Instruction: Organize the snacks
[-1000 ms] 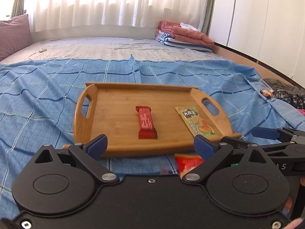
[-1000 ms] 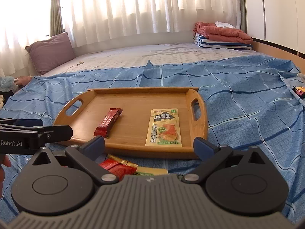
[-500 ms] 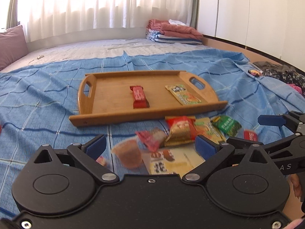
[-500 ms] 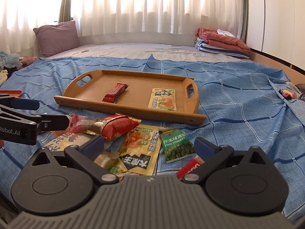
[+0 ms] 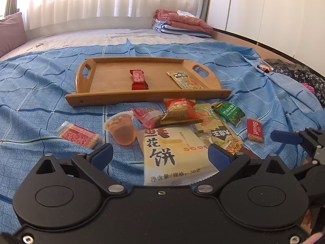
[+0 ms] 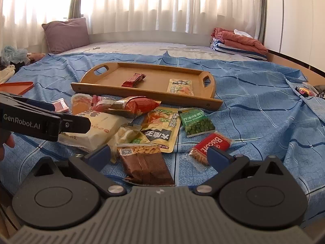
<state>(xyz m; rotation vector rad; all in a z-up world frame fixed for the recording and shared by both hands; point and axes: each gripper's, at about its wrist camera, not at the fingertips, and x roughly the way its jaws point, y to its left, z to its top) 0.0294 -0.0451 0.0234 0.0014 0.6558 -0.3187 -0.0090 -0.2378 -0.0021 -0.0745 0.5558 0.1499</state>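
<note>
Left gripper (image 5: 160, 155): held low and level above the blue checked bedsheet (image 5: 40, 105), jaws spread wide, grasping nothing, straddling the cream biscuit packet with black characters (image 5: 172, 152). Right gripper (image 6: 159, 155): same low, forward-pointing pose, jaws spread wide and empty, over the brown snack bar wrapper (image 6: 146, 166); red Biscoff packet (image 6: 211, 145) just beside its right finger. Loose snacks piled on the sheet in front of the rectangular bamboo tray (image 5: 113, 98). Inside the tray: red chocolate bar (image 5: 139, 79) and yellow-green sachet (image 5: 183, 80), well apart.
</note>
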